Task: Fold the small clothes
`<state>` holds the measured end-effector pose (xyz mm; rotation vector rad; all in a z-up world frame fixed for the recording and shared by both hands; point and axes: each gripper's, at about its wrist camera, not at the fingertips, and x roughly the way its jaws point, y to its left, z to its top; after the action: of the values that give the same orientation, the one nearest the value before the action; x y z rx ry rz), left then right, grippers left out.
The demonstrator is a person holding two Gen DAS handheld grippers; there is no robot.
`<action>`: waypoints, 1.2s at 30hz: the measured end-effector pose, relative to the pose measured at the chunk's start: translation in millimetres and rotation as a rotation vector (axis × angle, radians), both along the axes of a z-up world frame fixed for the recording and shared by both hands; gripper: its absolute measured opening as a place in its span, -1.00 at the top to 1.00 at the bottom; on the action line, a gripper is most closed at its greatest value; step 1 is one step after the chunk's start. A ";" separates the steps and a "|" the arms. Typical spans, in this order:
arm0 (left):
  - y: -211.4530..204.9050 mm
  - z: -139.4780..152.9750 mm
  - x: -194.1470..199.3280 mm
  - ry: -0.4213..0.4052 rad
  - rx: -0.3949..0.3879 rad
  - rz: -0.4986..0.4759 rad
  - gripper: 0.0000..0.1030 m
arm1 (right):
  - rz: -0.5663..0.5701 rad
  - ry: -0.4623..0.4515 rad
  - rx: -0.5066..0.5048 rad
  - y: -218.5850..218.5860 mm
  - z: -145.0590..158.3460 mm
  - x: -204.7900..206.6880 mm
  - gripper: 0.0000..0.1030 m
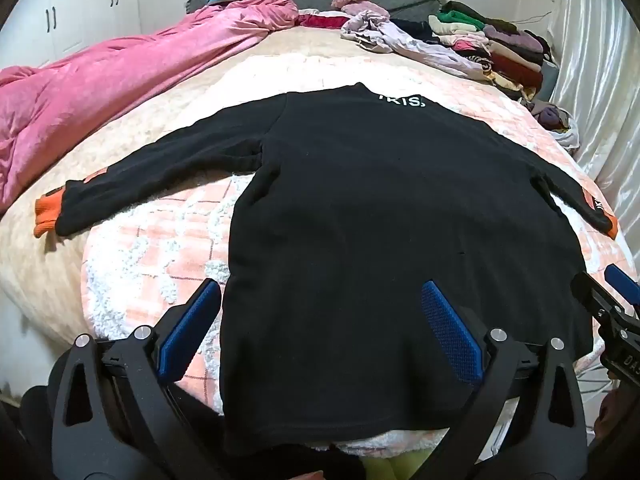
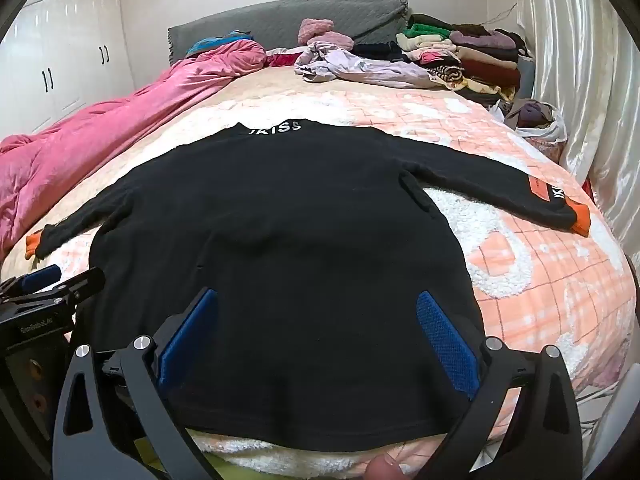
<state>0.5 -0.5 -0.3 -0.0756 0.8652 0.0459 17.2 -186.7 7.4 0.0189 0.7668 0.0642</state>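
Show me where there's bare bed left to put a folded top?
Free: the checked blanket right of the black top, below its sleeve; the beige strip between the top and the pink quilt. Crowded: the clothes pile by the headboard.

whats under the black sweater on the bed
The black sweater lies spread flat on a pink-and-white checked fleece blanket, which shows around its sleeves and hem. Whatever sits directly beneath the sweater's body is covered and cannot be seen.

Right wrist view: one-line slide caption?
Open right gripper above hem of black sweater spread flat on bed.
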 end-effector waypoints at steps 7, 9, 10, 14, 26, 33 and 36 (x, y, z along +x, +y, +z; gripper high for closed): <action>-1.0 -0.3 2.0 -0.007 -0.002 0.002 -0.82 | 0.002 0.003 -0.003 0.5 0.2 0.5 -0.92; -3.4 2.5 0.2 -0.011 -0.001 0.002 -0.82 | 0.003 0.003 -0.002 1.4 1.2 -0.4 -0.92; -4.9 2.1 0.2 -0.011 0.001 -0.001 -0.82 | 0.004 0.003 -0.002 1.3 -0.3 -1.9 -0.92; -4.2 -0.4 0.8 -0.014 0.002 -0.002 -0.82 | 0.006 0.004 -0.003 1.7 -3.4 -1.0 -0.92; -2.5 2.0 -1.8 -0.018 0.001 -0.004 -0.82 | 0.015 0.001 -0.017 4.3 -5.3 -0.5 -0.92; -1.4 1.9 -2.2 -0.019 0.002 -0.005 -0.82 | 0.013 0.002 -0.020 5.1 -5.0 -0.8 -0.92; -1.3 2.0 -2.3 -0.018 0.002 -0.004 -0.82 | 0.014 0.002 -0.018 5.6 -4.8 -2.4 -0.92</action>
<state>-1.8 -1.8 1.7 -0.0724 0.8475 0.0428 14.8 -181.1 2.6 -0.0035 0.7700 0.0705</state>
